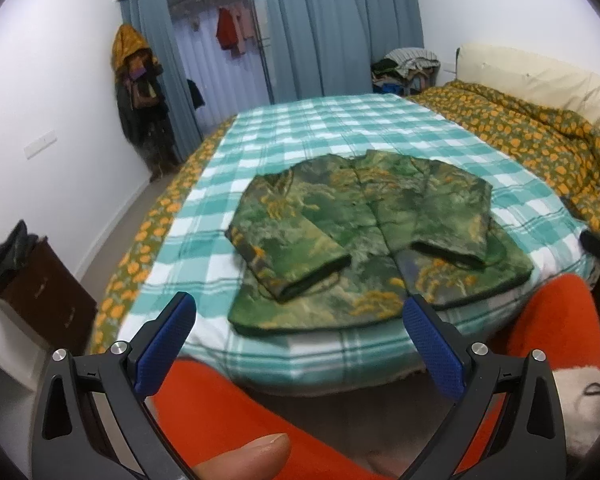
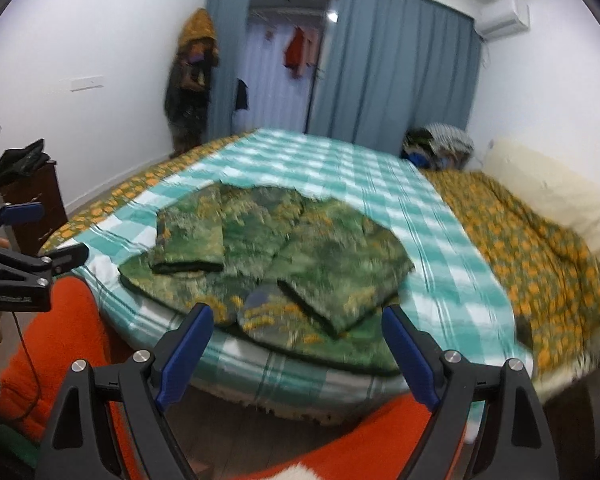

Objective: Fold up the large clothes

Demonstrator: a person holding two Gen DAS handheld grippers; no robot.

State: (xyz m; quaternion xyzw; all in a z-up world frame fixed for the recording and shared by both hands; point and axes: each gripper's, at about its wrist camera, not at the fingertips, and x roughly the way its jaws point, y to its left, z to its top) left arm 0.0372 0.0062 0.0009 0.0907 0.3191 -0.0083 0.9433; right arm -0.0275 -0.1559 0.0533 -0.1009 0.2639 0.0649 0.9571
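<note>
Green brocade with gold sprigs: that is the jacket [image 1: 364, 236], lying flat on the checked sheet [image 1: 320, 128] near the bed's foot edge. Both its sleeves are folded in across the front, cuffs pointing toward me. In my left view it sits at about 12 o'clock, just beyond the tips; in my right view it sits between 11 and 12 o'clock.

My left tongs [image 1: 298, 316] are spread wide, blue pads well apart, with nothing between them. They hang short of the bed, apart from the jacket. My thumb [image 1: 244, 456] shows at 6 o'clock.

My right tongs [image 2: 298, 326] are likewise wide open and hold nothing. The right picture is blurred, so I cannot say whether the tips touch the hem. From this side I see the left tongs [image 2: 40, 236] at 9 o'clock.

A quilt [image 1: 532, 128] with orange flowers lies bunched at 2 o'clock, against a cream headboard [image 1: 540, 76]. A basket [image 1: 410, 68] at 1 o'clock holds a heap of mixed clothes. A dark cabinet [image 1: 48, 292] at 8 o'clock carries a black bundle on top. Behind the parted blue curtains [image 1: 340, 28], garments hang on a rail.
</note>
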